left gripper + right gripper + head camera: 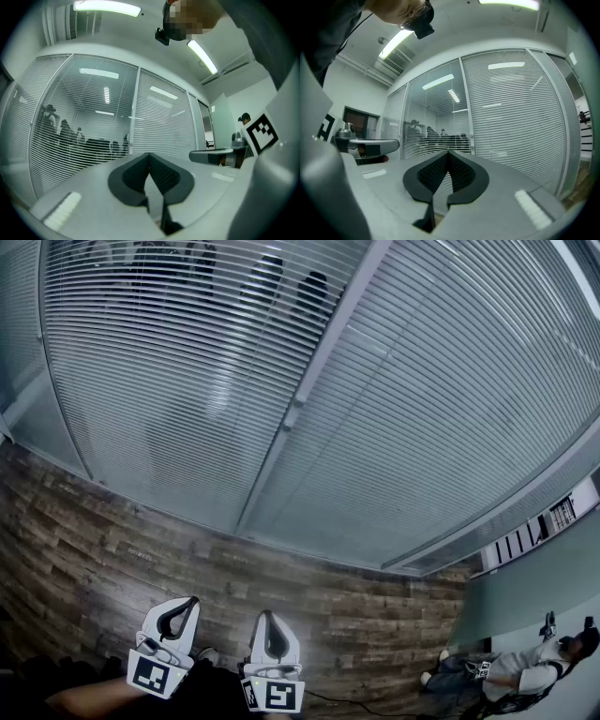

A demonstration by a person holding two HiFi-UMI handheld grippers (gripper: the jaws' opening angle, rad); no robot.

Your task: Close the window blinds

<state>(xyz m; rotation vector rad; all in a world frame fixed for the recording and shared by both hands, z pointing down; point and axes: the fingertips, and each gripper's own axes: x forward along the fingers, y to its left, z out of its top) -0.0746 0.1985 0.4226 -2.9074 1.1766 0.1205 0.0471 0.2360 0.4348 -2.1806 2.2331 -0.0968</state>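
Left gripper: jaws closed tip to tip, nothing between them, touching nothing; pointed level toward the blinds.
Right gripper: jaws pressed together, empty, touching nothing; just beside the left gripper at 6 o'clock in the head view.
Blinds: at 12 o'clock in the head view, well apart from both grippers.
Panel at 11 o'clock: slats tilted open, dark shapes of people seen through them.
Panel at 1 o'clock: slats nearly flat, little seen through.
Floor: wood planks, below the blinds.
Seated person: at 4 o'clock, well apart from the grippers.
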